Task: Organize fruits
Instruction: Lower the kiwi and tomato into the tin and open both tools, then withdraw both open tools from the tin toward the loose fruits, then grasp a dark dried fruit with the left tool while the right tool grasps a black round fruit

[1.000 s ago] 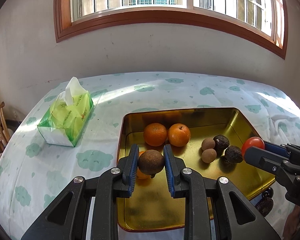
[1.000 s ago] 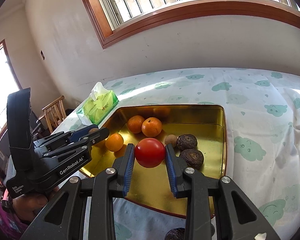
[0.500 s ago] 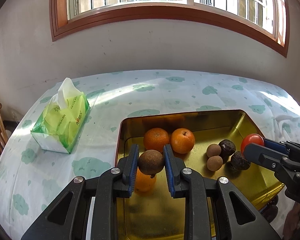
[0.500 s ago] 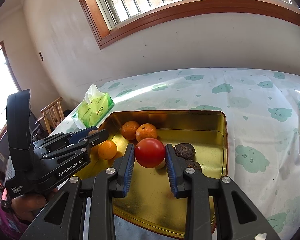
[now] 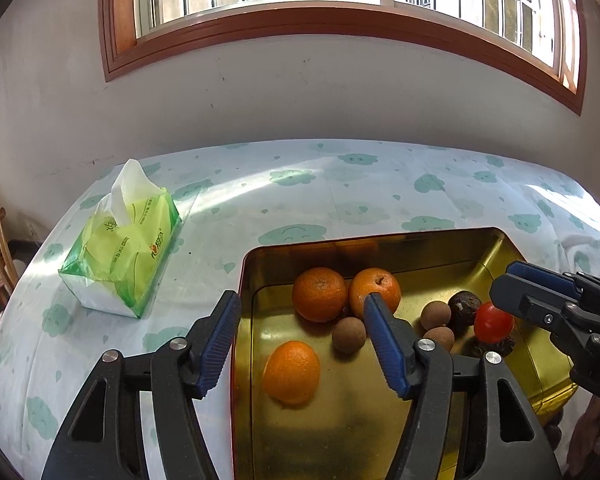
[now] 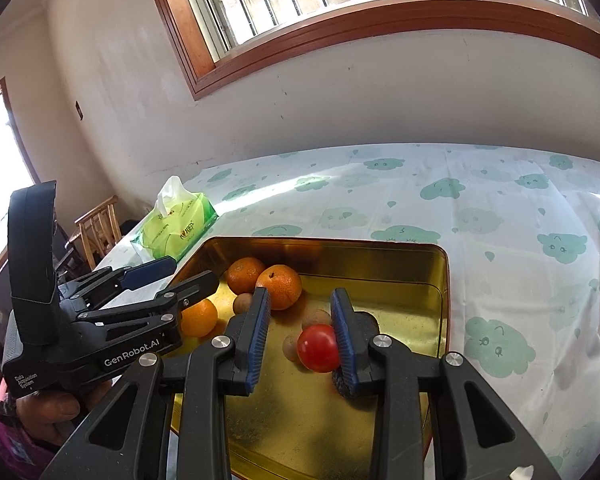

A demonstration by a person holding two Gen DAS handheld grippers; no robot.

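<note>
Left wrist view, item list: gold metal tray (image 5: 452, 240) on a cloud-print worktop (image 5: 340, 184); green tissue pack (image 5: 124, 248) well apart at its left.

- Left gripper (image 5: 300, 320): jaws wide apart and opening, nothing between the pads. Brown round fruit (image 5: 349, 334) lies on the tray floor just below two oranges (image 5: 319, 294), near the right-hand pad.
- Third orange (image 5: 291, 372): alone, nearer the camera.
- Two smaller brown fruits (image 5: 435, 314) and dark wrinkled fruits (image 5: 465, 305): clustered at the right of the tray.

Right wrist view:
- Right gripper (image 6: 300, 322): jaws opening. Tomato (image 6: 318, 347) sits between them, against the right pad, clear of the left; it appears to rest on or just above the tray floor beside the brown and dark fruits.

Handling, as judged:
- Tomato: light, smooth, thin-skinned, bruises easily; take across its widest girth with mild pressure.
- Oranges: firm, pebbled rind, good purchase at the equator.
- Brown fruit: small, hard-shelled, prone to roll on bare metal.
</note>
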